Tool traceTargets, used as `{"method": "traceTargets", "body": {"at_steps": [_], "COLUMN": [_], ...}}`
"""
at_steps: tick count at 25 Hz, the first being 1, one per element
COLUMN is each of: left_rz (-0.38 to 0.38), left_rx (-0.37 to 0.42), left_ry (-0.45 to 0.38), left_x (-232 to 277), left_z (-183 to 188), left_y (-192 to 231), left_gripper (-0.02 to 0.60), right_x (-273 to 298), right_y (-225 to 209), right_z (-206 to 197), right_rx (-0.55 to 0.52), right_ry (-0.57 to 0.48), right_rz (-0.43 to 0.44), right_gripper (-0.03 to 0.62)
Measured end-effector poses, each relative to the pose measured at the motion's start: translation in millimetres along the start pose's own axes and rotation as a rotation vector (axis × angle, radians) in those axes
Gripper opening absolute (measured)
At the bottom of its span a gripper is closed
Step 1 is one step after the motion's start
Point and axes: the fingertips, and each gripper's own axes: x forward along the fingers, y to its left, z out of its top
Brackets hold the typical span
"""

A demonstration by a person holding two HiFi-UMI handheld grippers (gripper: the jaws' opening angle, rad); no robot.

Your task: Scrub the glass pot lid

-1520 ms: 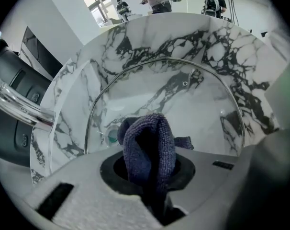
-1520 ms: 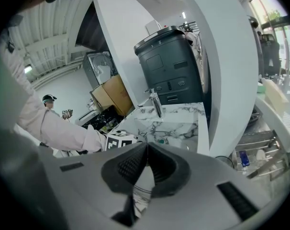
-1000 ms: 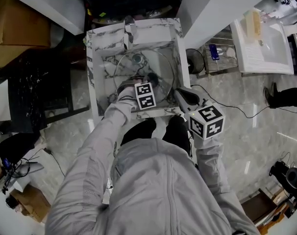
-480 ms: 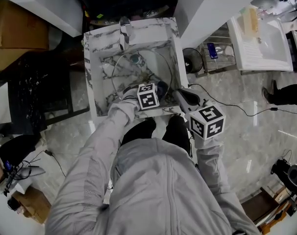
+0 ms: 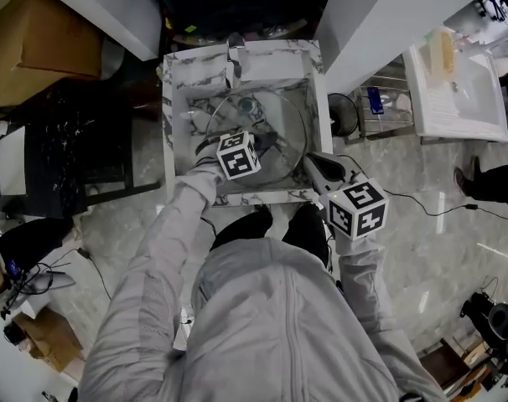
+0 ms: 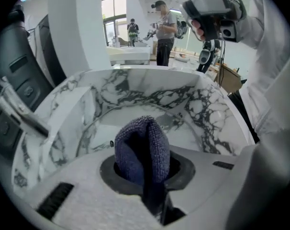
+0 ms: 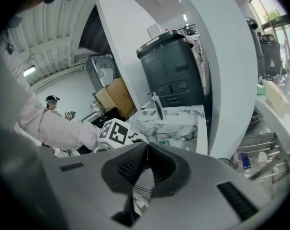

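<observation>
Head view: glass pot lid [image 5: 283, 120] lies in the marble sink [image 5: 172, 124], with the left claw [image 5: 262, 143] over it and the right claw [image 5: 307, 157] at its rim.
Left gripper view: claw pinches a dark blue cloth [image 6: 140, 150].
Right gripper view: claw is pressed together on the lid's rim.

I have the head view looking steeply down from high above the white, grey-veined marble sink [image 5: 174, 132]. The left gripper view sits low and close inside that sink, facing one wall. The right gripper view looks across the sink from just outside its rim. Both the head view and the right gripper view take in the left gripper [image 5: 264, 143].
</observation>
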Motion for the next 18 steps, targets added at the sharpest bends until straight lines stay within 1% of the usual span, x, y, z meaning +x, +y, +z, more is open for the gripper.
{"method": "traceTargets", "body": {"at_steps": [3, 5, 7, 9, 11, 15, 18], "left_rz": [0.124, 0.198, 0.246, 0.284, 0.293, 0.281, 0.26], "left_rx": [-0.05, -0.071, -0.073, -0.061, -0.052, -0.029, -0.019], "left_ry": [0.06, 0.125, 0.196, 0.25, 0.292, 0.391, 0.417], "left_x": [-28, -42, -51, -56, -55, -45, -34], "left_z": [-34, -62, -84, -98, -107, -123, -126], "left_y": [40, 61, 74, 81, 83, 81, 69], "left_gripper": [0.072, 0.072, 0.072, 0.072, 0.072, 0.072, 0.072], "right_x": [7, 11, 14, 16, 17, 19, 19], "right_y": [3, 6, 7, 9, 8, 2, -4], "right_z": [3, 4, 3, 1, -2, -3, -3], "right_rx": [-0.006, -0.01, -0.011, -0.009, -0.005, -0.006, -0.009], "right_ry": [0.003, 0.007, 0.014, 0.027, 0.042, 0.071, 0.093], "right_rz": [0.018, 0.029, 0.037, 0.043, 0.05, 0.065, 0.072], "right_gripper": [0.029, 0.029, 0.029, 0.029, 0.029, 0.03, 0.029]}}
